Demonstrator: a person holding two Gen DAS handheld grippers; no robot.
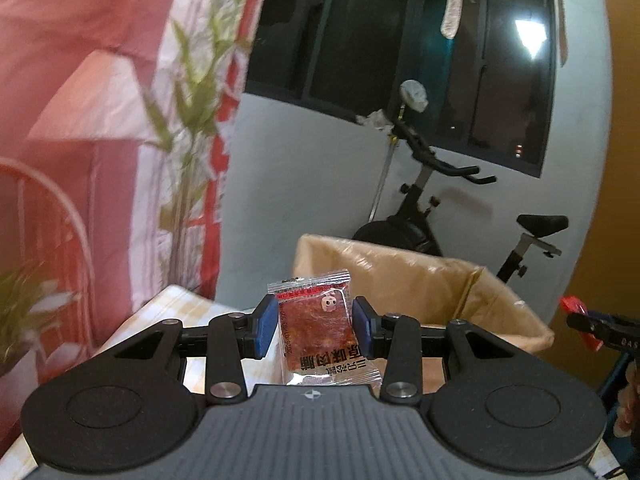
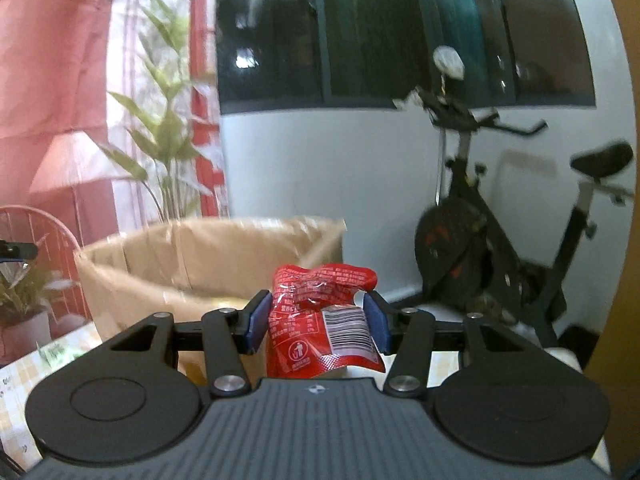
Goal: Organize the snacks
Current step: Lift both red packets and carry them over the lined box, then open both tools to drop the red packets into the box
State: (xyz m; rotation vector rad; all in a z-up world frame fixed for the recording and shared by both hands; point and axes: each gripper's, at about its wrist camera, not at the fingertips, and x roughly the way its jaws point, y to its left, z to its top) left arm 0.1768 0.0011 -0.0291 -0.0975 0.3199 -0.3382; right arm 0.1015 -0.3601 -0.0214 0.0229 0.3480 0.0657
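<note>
My left gripper (image 1: pixel 316 326) is shut on a clear packet of red dried meat (image 1: pixel 316 320), held upright between its blue pads, in front of an open cardboard box (image 1: pixel 420 276). In the right wrist view my right gripper (image 2: pixel 318 320) is shut on a crumpled red snack pouch (image 2: pixel 320 312) with a barcode label, raised above the table before the same cardboard box (image 2: pixel 200 252). At the right edge of the left wrist view the right gripper's tip (image 1: pixel 588 320) shows with a bit of red wrapper.
A table with a pale checked cloth (image 1: pixel 176 308) lies below both grippers. An exercise bike (image 2: pixel 500 232) stands at the white wall right of the box. A potted plant (image 2: pixel 28 300) and a pink wire chair (image 2: pixel 48 236) are at the left, before a printed curtain.
</note>
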